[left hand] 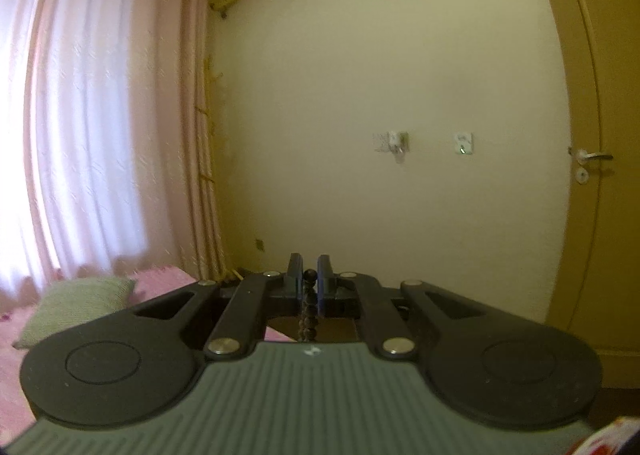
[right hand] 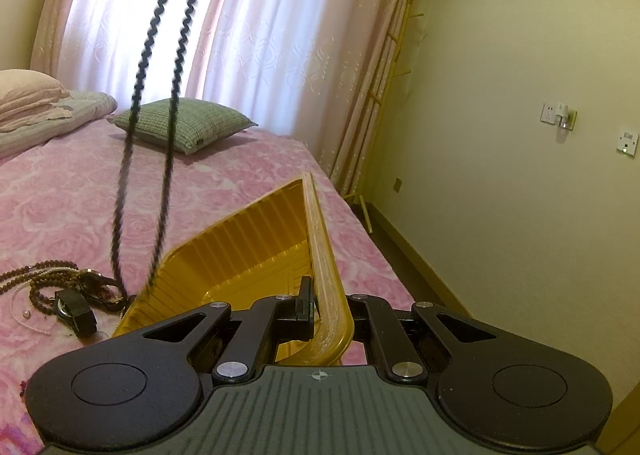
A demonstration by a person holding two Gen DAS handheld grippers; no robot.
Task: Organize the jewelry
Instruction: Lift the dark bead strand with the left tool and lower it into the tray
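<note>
My left gripper (left hand: 309, 282) is shut on a dark beaded necklace (left hand: 309, 309), held high and level, facing the wall. In the right wrist view the same necklace (right hand: 150, 103) hangs as a long blurred double strand from the top of the frame down to the bed beside the tray. My right gripper (right hand: 320, 301) is shut on the rim of a yellow plastic tray (right hand: 248, 247), which is tilted up on the pink bedspread. A pile of jewelry (right hand: 60, 291) with brown bead strands, a thin pearl string and a black-strapped watch lies left of the tray.
A green checked pillow (right hand: 184, 123) and folded bedding (right hand: 44, 107) lie at the bed's far end by the pink curtain (right hand: 248, 35). A cream wall with sockets (right hand: 558, 115) is right of the bed. A door with a handle (left hand: 592, 155) is at right.
</note>
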